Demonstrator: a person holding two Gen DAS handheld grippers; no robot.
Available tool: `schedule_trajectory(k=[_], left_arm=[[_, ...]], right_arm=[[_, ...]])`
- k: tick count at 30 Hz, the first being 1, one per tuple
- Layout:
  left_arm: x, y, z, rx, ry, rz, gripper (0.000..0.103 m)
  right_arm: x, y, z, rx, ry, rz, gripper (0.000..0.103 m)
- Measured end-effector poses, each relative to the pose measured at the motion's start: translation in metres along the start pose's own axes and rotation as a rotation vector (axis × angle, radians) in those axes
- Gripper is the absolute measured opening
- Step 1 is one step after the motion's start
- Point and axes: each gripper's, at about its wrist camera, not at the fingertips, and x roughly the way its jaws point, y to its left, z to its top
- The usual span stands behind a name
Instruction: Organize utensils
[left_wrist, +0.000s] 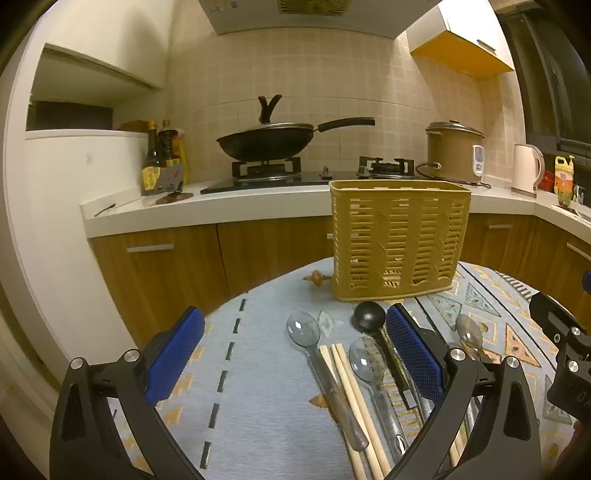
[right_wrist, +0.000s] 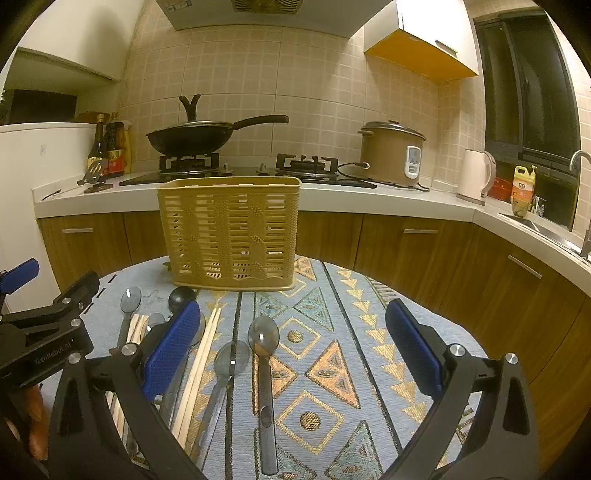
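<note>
- Yellow slatted plastic utensil basket (right_wrist: 229, 232): upright at the far edge of the patterned blue cloth (right_wrist: 332, 332).
- Clear plastic spoons (right_wrist: 263, 338), wooden chopsticks (right_wrist: 201, 363) and black ladle (left_wrist: 369, 314): flat on cloth, before basket.
- Left gripper (left_wrist: 295, 354): spread wide, holding nothing.
- Right gripper (right_wrist: 293, 349): spread wide, holding nothing.

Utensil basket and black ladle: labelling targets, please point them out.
utensil basket (right_wrist: 229, 236), right wrist view, middle of its slatted front wall.
black ladle (left_wrist: 369, 315), left wrist view, its round bowl.

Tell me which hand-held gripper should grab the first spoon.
Right, probably. The right hand-held gripper is open with a clear spoon lying between its fingers; the left hand-held gripper straddles mixed chopsticks and spoons.
</note>
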Motion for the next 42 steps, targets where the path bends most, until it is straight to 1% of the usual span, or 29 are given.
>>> schedule_trajectory(k=[10,16,19,32,42], left_arm=[[-0.002,0.006,0.001,-0.014,-0.013,-0.003,0.096],[-0.006,0.015,0.004,-0.066,-0.042,-0.042,0.095],[-0.007,0.016,0.003,-0.084,-0.044,-0.057,0.095],[-0.006,0.014,0.004,-0.072,-0.049,-0.043,0.095],[-0.007,0.014,0.003,-0.074,-0.055,-0.052,0.095]], right_arm=[[0.003,0.0,-0.002,-0.003,0.003,-0.003,0.096],[0.001,0.003,-0.001,0.002,0.0,-0.009,0.096],[-0.001,0.0,0.0,0.005,-0.004,-0.01,0.096],[-0.004,-0.002,0.002,0.009,-0.009,-0.01,0.096],[-0.003,-0.002,0.002,0.009,-0.008,-0.01,0.096]])
